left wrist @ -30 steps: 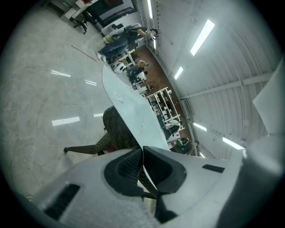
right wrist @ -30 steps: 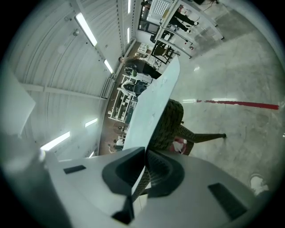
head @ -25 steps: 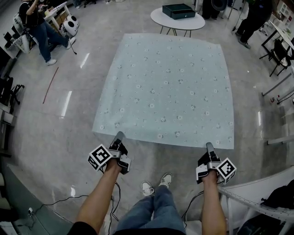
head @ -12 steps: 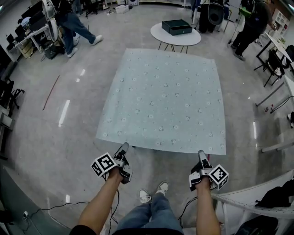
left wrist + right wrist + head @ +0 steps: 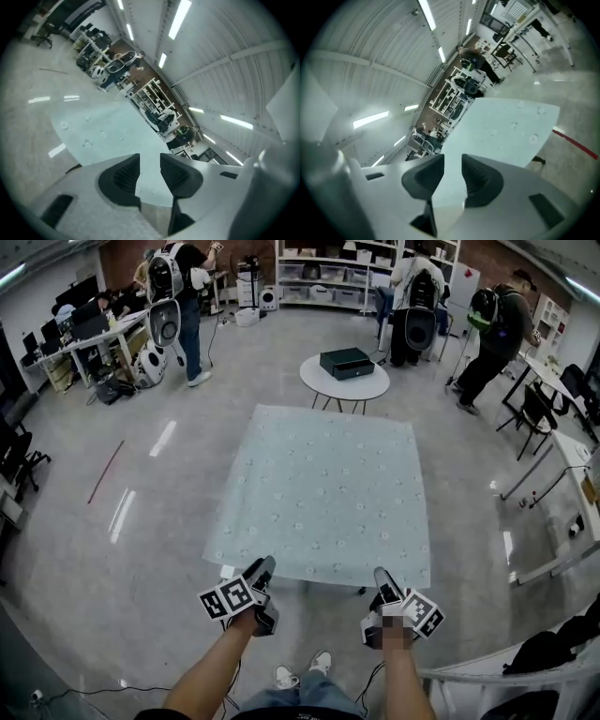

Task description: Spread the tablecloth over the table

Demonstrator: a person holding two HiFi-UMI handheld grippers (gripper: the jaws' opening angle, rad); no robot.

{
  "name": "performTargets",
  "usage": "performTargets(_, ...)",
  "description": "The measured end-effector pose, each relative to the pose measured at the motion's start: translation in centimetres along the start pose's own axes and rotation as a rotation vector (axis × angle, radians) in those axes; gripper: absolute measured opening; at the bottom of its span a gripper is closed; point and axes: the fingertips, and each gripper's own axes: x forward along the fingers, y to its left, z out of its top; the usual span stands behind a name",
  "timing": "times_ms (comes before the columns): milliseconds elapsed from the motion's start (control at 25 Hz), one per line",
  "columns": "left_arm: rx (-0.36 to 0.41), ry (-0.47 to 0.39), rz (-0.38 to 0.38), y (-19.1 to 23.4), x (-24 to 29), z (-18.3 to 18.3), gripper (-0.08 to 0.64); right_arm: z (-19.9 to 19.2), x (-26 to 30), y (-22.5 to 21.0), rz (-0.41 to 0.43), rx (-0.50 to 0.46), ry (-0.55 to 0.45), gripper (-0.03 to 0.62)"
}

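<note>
The tablecloth (image 5: 319, 493), pale blue-green with a scattered small flower print, is seen spread flat and smooth over the worktop (image 5: 538, 161). The worktop is almost wholly covered, and only a dark leg is shown under the cloth's near edge. All four edges of the cloth are laid out straight, and no fold is seen on its surface. The left gripper (image 5: 265, 568) is held at the near left corner of the cloth and the right gripper (image 5: 382, 576) at the near right corner, both pointed away from the person and only slightly downward. In the left gripper view the two dark ribbed pads are seen apart, with a clear gap between them. They have just been closing a little, and nothing is clamped; the cloth is seen only through the gap, beyond the jaws. The same is shown in the right gripper view: the jaws are apart, have just been closing a little, and are pressed on nothing. Beyond the far edge of the cloth a round white worktop (image 5: 344, 379) is seen, with a dark box (image 5: 346, 362) set on it. Several people are seen standing farther back, near shelves and desks, on the grey floor (image 5: 112, 549).
</note>
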Motion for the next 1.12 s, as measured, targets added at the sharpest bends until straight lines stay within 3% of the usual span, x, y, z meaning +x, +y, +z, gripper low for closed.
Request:
performTargets(160, 0.154, 0.017, -0.086, -6.6, 0.5, 2.0, 0.13, 2.0, -0.3, 5.0, 0.036, -0.173, 0.021, 0.107)
performTargets(280, 0.321, 0.052, -0.128, -10.9, 0.6, 2.8, 0.107, 3.2, -0.6, 8.0, 0.048, -0.312, 0.043, 0.101)
performTargets(560, 0.653, 0.041, -0.146, -17.8, -0.6, 5.4, 0.066, 5.7, -1.8, 13.8, 0.048, -0.638, 0.059, 0.06)
performTargets(800, 0.805, 0.006, -0.122, -21.1, -1.4, 7.7, 0.032, 7.7, -2.8, 16.8, 0.018, -0.854, 0.037, 0.031)
performTargets(960, 0.903, -0.031, -0.101, -22.9, -2.1, 9.2, 0.005, 9.4, -3.4, 18.6, 0.02, -0.898, 0.003, 0.006)
performTargets(1120, 0.94, -0.049, -0.11, -24.2, -2.0, 9.7, 0.005, 10.1, -3.4, 19.7, 0.031, -0.937, -0.017, 0.006)
